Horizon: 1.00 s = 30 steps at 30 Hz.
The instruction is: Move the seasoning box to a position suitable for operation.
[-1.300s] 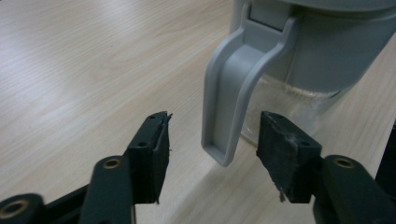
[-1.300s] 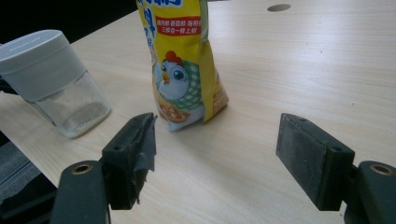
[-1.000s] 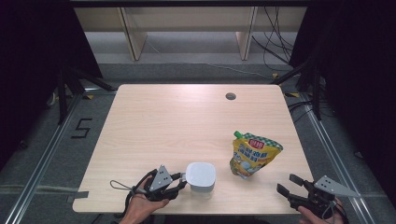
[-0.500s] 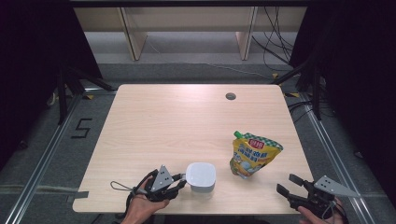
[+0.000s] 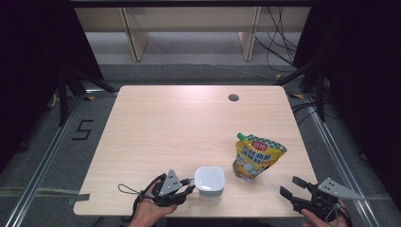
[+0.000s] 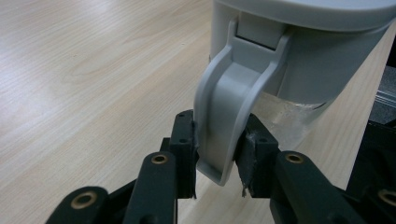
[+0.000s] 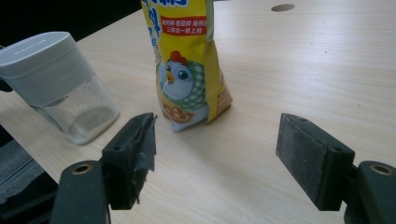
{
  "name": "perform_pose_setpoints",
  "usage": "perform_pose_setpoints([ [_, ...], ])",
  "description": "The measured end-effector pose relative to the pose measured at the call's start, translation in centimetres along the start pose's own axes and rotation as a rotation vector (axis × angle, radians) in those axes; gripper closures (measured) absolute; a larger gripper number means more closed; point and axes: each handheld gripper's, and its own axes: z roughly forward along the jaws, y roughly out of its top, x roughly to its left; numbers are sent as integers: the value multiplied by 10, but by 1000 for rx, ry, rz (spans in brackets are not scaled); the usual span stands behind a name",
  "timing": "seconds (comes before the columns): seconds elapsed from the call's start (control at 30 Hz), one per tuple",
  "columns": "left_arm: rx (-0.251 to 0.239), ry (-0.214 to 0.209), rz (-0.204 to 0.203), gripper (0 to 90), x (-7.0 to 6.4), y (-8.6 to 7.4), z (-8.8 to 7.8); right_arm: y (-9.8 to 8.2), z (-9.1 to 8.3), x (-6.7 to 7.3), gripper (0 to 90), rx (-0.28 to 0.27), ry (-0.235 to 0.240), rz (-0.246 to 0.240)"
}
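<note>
We have the left gripper [image 5: 188, 185] at the near edge of the table [image 5: 156, 123], its jaws clamped on the grey latch [image 6: 229, 107] that hangs from the lid [image 5: 209, 178] of the clear container [image 7: 77, 114]; the pads [image 6: 184, 149] press the flap from both sides in the left gripper view. The figures show the jaws closed a little further within the last second, with the latch between them. The container stands close to the near edge, about midway along it, and the yellow seasoning pouch [image 5: 257, 157] stands upright just beside it toward the right edge. Our right gripper [image 5: 296, 189] waits at the near right corner with its jaws wide apart and nothing between them. We judge the container light and stiff, its clear walls smooth and likely slippery, so the hinged latch is the better purchase; being thin plastic, it could flex or snap if pulled hard. The pouch looks soft and would crumple.
</note>
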Motion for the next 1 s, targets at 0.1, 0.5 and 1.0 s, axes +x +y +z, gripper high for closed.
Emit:
perform_pose_setpoints([
  [0.1, -31, -9, -18, 693, -3, 0, 3, 0, -1, 0, 295, 12, -10, 2],
  [0.5, -15, -50, -42, 529, -6, 0, 0, 0, 0, -2, 296, 0, -1, -46],
  [1.0, -14, -70, -98, 286, -3, 15, -34, 1, 4, 1, 295, 20, 11, -11],
])
